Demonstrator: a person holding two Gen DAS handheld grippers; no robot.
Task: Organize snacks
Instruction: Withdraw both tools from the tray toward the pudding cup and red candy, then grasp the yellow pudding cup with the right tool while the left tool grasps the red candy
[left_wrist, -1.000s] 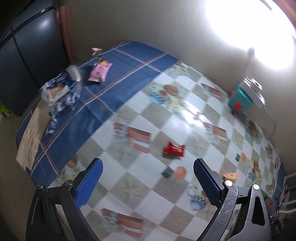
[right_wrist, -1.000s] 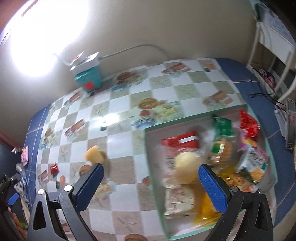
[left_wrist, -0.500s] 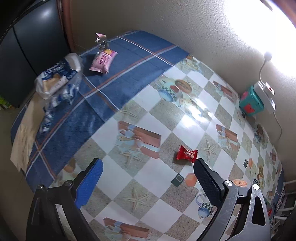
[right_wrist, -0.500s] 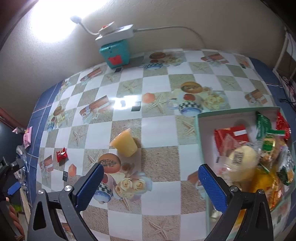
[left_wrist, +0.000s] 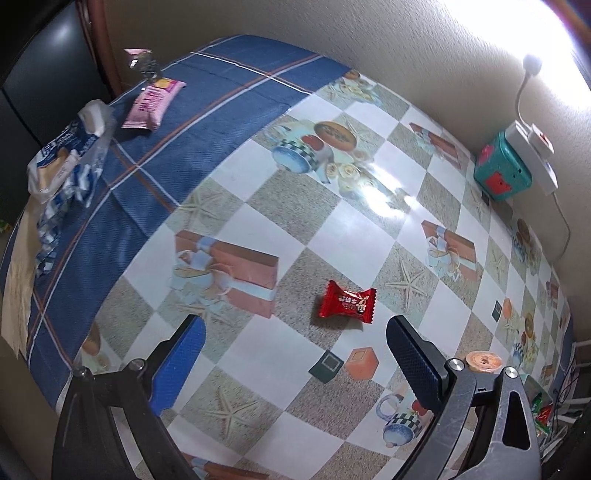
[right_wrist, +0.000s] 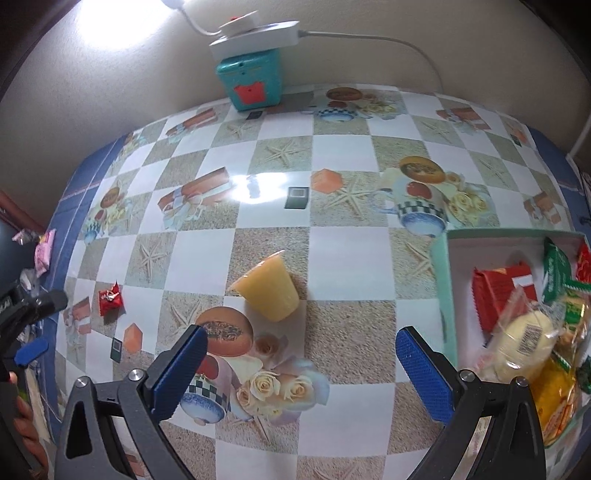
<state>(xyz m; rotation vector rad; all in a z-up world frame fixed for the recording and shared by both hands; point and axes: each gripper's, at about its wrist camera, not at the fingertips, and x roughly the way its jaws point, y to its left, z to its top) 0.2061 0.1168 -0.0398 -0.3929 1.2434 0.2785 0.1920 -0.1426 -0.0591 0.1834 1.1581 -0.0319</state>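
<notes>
Both grippers have closed in on loose snacks since a second ago: the red candy (left_wrist: 347, 304) has grown larger and now sits just ahead of the left gripper (left_wrist: 295, 360), slightly toward its right jaw; the yellow jelly cup (right_wrist: 269, 291), before off to the left, now lies ahead of the right gripper (right_wrist: 301, 369), roughly midway between its jaws; the snack tray (right_wrist: 445, 295) has slid to the far right, outside the right jaw. Both pairs of jaws are spread wide and hold nothing. The cup lies tipped on its side on the glossy surface (right_wrist: 343, 258); I judge that a pinch across its tapered wall could make it roll or squirt out; the thin candy wrapper could slip from the jaws if caught off-centre.
</notes>
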